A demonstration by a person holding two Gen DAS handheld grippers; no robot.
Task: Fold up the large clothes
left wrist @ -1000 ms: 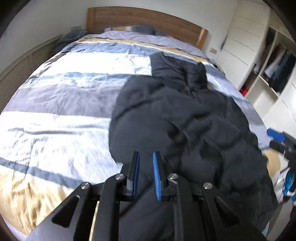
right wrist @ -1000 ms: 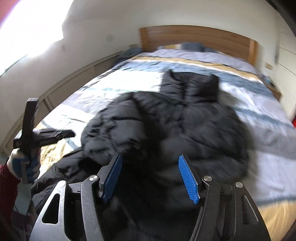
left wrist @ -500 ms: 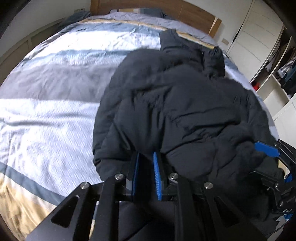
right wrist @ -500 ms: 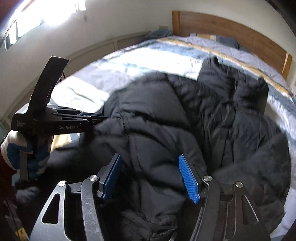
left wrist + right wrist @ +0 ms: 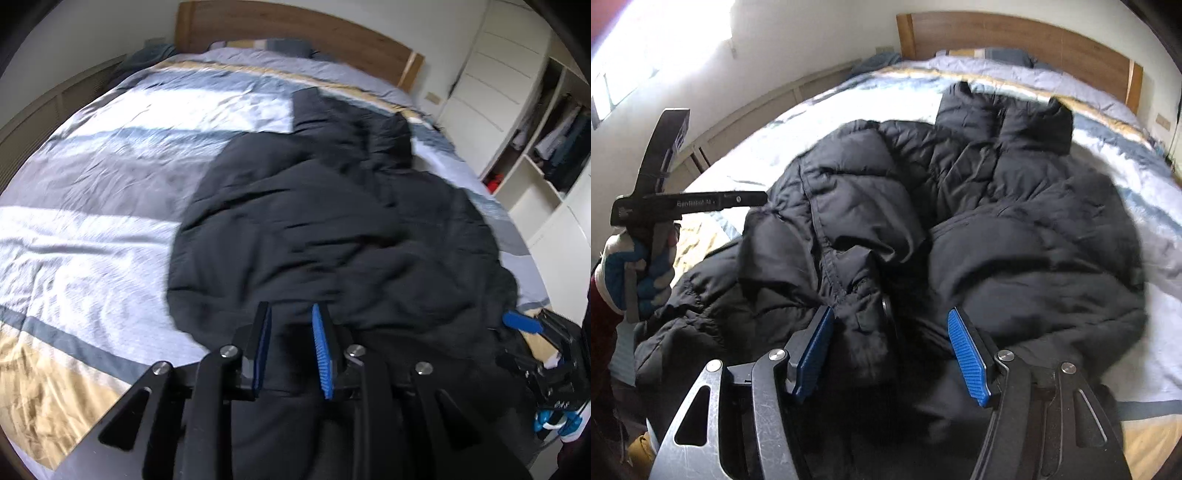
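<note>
A black puffer jacket (image 5: 332,229) lies crumpled across the bed (image 5: 92,192), reaching its near edge. The left hand-held gripper (image 5: 290,347), narrow, is opening over its hem, gripping nothing. The right hand-held gripper (image 5: 890,354) stands wide astride a fold, pads clear.

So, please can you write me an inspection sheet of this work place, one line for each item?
Surface: bed with a striped blue, white and tan cover, wrinkled.
Job's things: black padded jacket lying crumpled on the bed, its near edge hanging toward the person; not yet folded flat.
Clutter: nothing seen on the bed apart from the jacket and the pillows at the headboard.
Grippers: left gripper jaws opening, jacket fabric below them, pads not pressing; right gripper open, a fold of jacket between the pads, not clamped.
Cables: nothing seen.
Surroundings: wooden headboard, white wardrobe, open shelves with clothes, bright window.
</note>
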